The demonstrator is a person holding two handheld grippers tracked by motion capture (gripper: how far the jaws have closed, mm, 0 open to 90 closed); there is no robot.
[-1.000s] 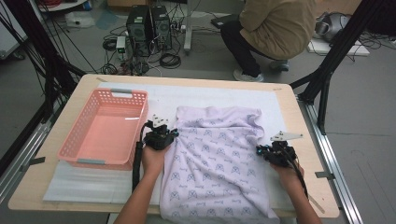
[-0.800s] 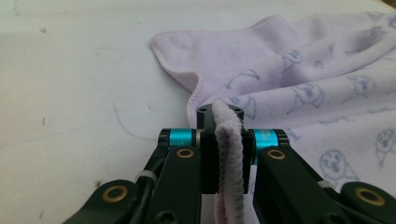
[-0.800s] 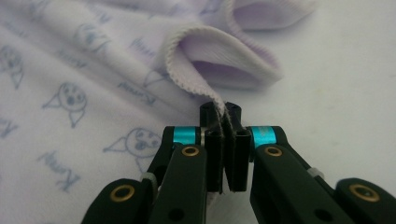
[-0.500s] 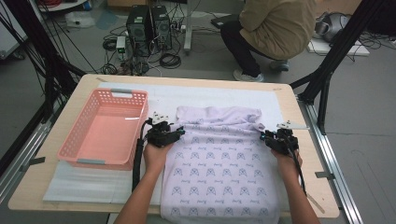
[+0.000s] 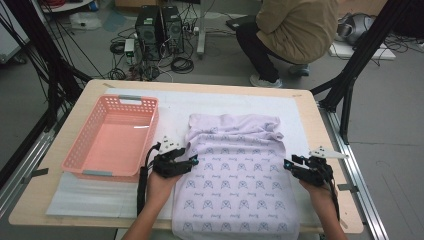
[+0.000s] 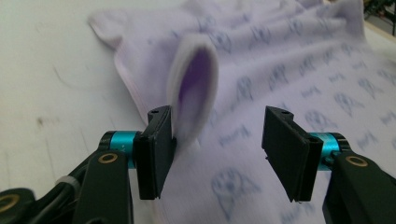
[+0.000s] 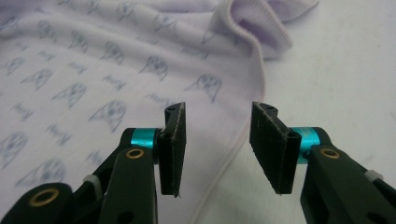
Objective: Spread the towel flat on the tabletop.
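Fingers (image 6: pixel 156 149) of the left gripper (image 6: pixel 224 154) were spread, a raised fold of the lilac blanket (image 5: pixel 235 175) touching the inner face of one. The right gripper (image 7: pixel 224 149) was spread too, straddling the blanket's hemmed edge. The blanket, printed with small grey motifs, lay on the worktop (image 5: pixel 320 115), bunched at its far end. A pink basket (image 5: pixel 112 137) beside it held nothing.

A lilac printed cloth (image 5: pixel 235 185) lay flat on the worktop (image 5: pixel 320 125), its far end bunched and its near end overhanging.
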